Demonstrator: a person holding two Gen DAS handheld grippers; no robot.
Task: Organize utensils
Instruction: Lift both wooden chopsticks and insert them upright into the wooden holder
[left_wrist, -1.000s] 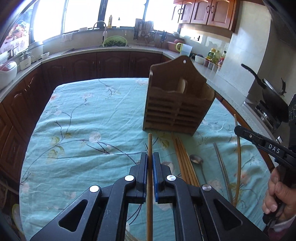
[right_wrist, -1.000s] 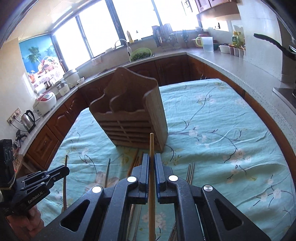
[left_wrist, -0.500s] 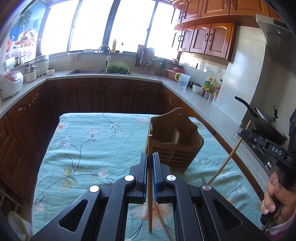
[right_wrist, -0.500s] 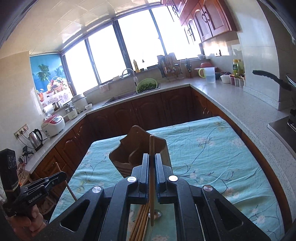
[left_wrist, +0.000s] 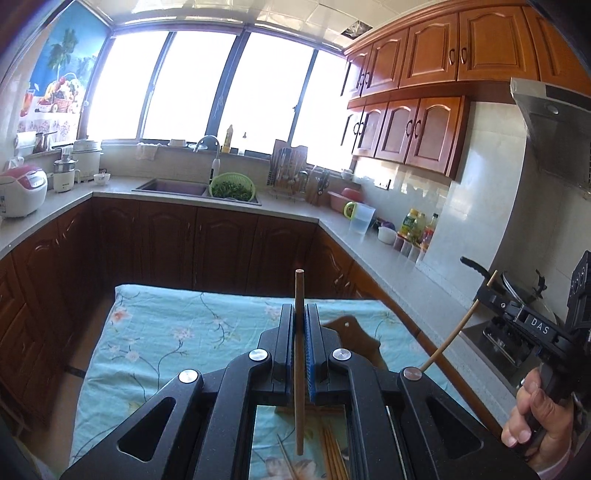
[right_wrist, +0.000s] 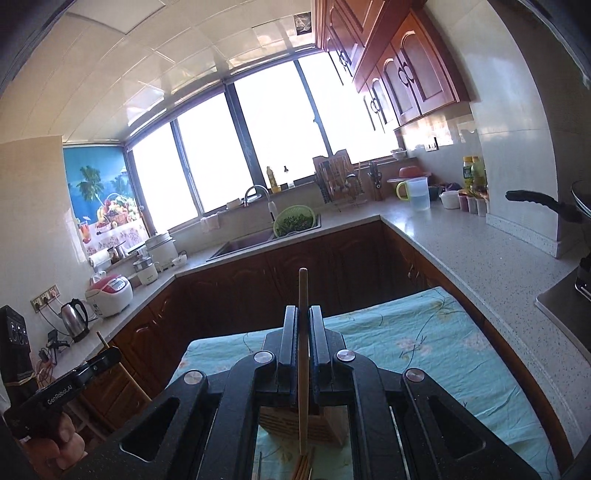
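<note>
The left tongs (left_wrist: 300, 325) and right tongs (right_wrist: 303, 325) each gripped one wooden chopstick (left_wrist: 298, 354) upright above the bench (left_wrist: 166, 332). The transfer step was judged underway; next, each chopstick needed lowering into the wooden utensil holder (right_wrist: 325, 424).

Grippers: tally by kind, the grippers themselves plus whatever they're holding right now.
Grippers: 2 (left gripper, right gripper)
Held wooden chopsticks: 2 (left chopstick, right chopstick)
Total: 4
</note>
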